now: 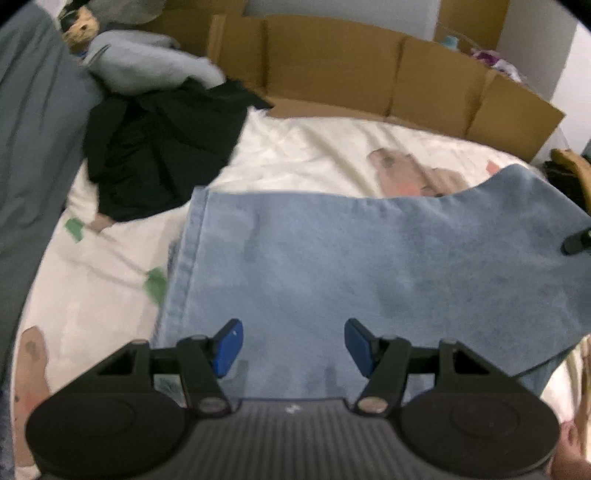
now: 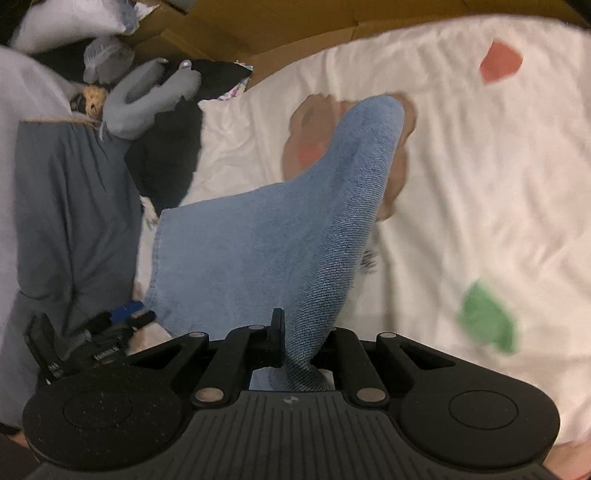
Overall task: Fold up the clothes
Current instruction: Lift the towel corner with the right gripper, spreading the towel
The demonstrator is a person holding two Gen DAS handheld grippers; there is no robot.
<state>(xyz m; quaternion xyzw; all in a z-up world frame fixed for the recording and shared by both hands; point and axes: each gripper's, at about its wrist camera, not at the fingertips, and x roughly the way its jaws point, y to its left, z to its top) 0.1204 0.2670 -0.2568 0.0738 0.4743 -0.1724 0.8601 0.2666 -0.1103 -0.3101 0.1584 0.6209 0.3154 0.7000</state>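
A light blue denim garment [image 1: 351, 266] lies spread on the white printed bed sheet [image 1: 314, 155]. My left gripper [image 1: 294, 343] hovers over its near edge, blue pads wide apart, open, with nothing pinched. My right gripper [image 2: 295, 332] is shut on a fold of the denim garment [image 2: 295, 221] and holds it lifted, so the cloth drapes from the jaws down to the sheet. Its right finger is hidden behind the cloth. In the left wrist view a black finger of the right gripper [image 1: 576, 240] shows at the garment's right edge. The left gripper [image 2: 110, 325] appears low at the left of the right wrist view.
A black garment [image 1: 162, 147] and a pale grey one [image 1: 147, 62] are piled at the back left, beside a grey-blue cloth [image 1: 33, 147] and a small stuffed toy [image 1: 81, 26]. Cardboard boxes [image 1: 332, 66] line the bed's far side. White sheet [image 2: 480, 184] stretches right of the denim.
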